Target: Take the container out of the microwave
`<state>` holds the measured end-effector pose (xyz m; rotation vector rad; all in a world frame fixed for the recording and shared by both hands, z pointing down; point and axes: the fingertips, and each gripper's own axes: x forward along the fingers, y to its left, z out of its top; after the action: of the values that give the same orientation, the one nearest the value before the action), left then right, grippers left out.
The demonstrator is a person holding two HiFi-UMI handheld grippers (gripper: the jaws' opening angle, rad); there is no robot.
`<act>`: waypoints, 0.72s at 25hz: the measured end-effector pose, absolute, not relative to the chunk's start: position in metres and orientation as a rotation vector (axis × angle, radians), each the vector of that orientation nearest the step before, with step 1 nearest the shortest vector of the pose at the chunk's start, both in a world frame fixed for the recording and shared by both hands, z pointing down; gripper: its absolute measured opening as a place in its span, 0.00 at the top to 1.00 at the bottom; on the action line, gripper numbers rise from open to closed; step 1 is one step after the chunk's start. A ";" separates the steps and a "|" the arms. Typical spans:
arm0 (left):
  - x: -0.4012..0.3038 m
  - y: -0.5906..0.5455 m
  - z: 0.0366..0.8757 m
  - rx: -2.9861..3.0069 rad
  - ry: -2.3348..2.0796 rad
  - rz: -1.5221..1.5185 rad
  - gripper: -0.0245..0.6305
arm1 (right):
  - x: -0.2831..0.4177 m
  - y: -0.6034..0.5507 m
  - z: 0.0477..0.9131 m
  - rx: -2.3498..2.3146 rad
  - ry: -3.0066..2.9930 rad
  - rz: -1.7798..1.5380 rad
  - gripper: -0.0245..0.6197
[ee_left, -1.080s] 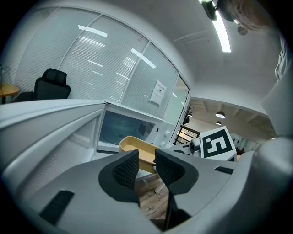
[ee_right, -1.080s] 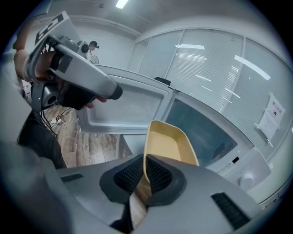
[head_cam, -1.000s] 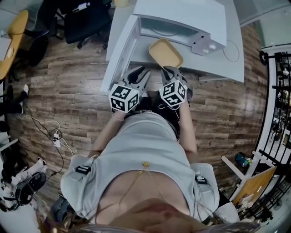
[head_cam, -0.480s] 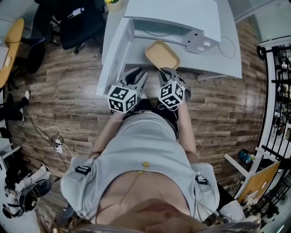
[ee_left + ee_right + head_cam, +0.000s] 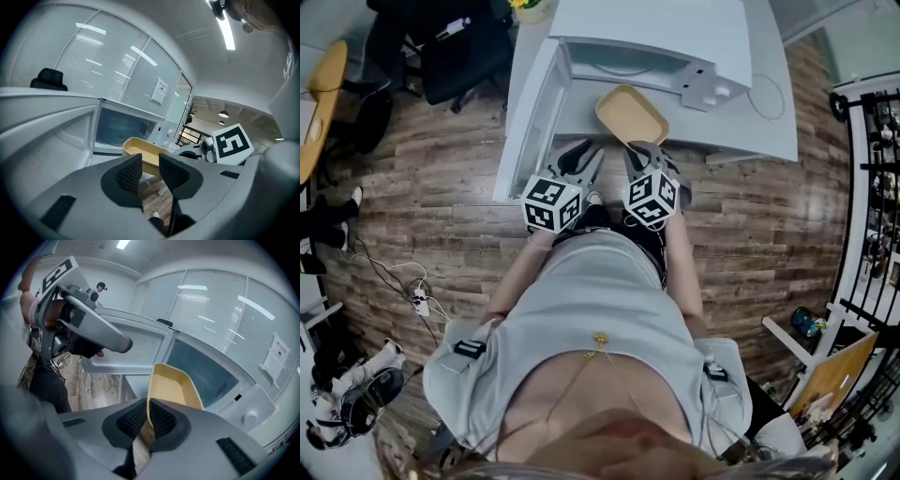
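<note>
An empty tan container [image 5: 631, 114] hangs in front of the open white microwave [image 5: 649, 36], over the table's front edge. My right gripper [image 5: 639, 148] is shut on its near rim; in the right gripper view the pads [image 5: 159, 417] pinch the container [image 5: 171, 387] wall, with the gripper [image 5: 147, 420] below the cavity [image 5: 206, 371]. To the left, my left gripper [image 5: 586, 155] stands open and holds nothing. In the left gripper view the container [image 5: 140, 151] shows beyond the gripper [image 5: 150, 173], apart from it.
The microwave door [image 5: 530, 112] hangs open to the left, close to the left gripper. A white table [image 5: 769, 122] bears the microwave. Office chairs [image 5: 459, 47] stand at the far left, cables [image 5: 412, 281] lie on the wood floor, and a black railing [image 5: 872, 187] runs along the right.
The head view has shifted a little. Both grippers and the container keep their places relative to the microwave.
</note>
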<state>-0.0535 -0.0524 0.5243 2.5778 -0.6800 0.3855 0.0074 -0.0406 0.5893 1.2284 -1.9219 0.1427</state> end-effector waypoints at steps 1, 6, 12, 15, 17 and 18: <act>-0.053 -0.052 0.525 2.576 -0.677 0.388 0.79 | 0.008 -0.041 0.590 1.228 -1.921 0.146 0.91; -0.050 -0.053 0.526 2.582 -0.660 0.396 0.79 | 0.009 -0.043 0.590 1.237 -1.916 0.155 0.91; -0.050 -0.051 0.527 2.580 -0.657 0.398 0.79 | 0.007 -0.042 0.591 1.230 -1.918 0.158 0.91; -0.052 -0.049 0.528 2.576 -0.658 0.409 0.79 | 0.006 -0.042 0.592 1.228 -1.919 0.161 0.91; -0.053 -0.048 0.530 2.575 -0.658 0.417 0.79 | 0.006 -0.041 0.593 1.229 -1.919 0.163 0.91; -0.054 -0.048 0.531 2.575 -0.657 0.417 0.79 | 0.005 -0.041 0.593 1.230 -1.919 0.164 0.91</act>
<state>-0.0539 -0.0478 0.5310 2.5751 -0.6571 0.4173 0.0053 -0.0410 0.5932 1.2301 -1.9187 0.1642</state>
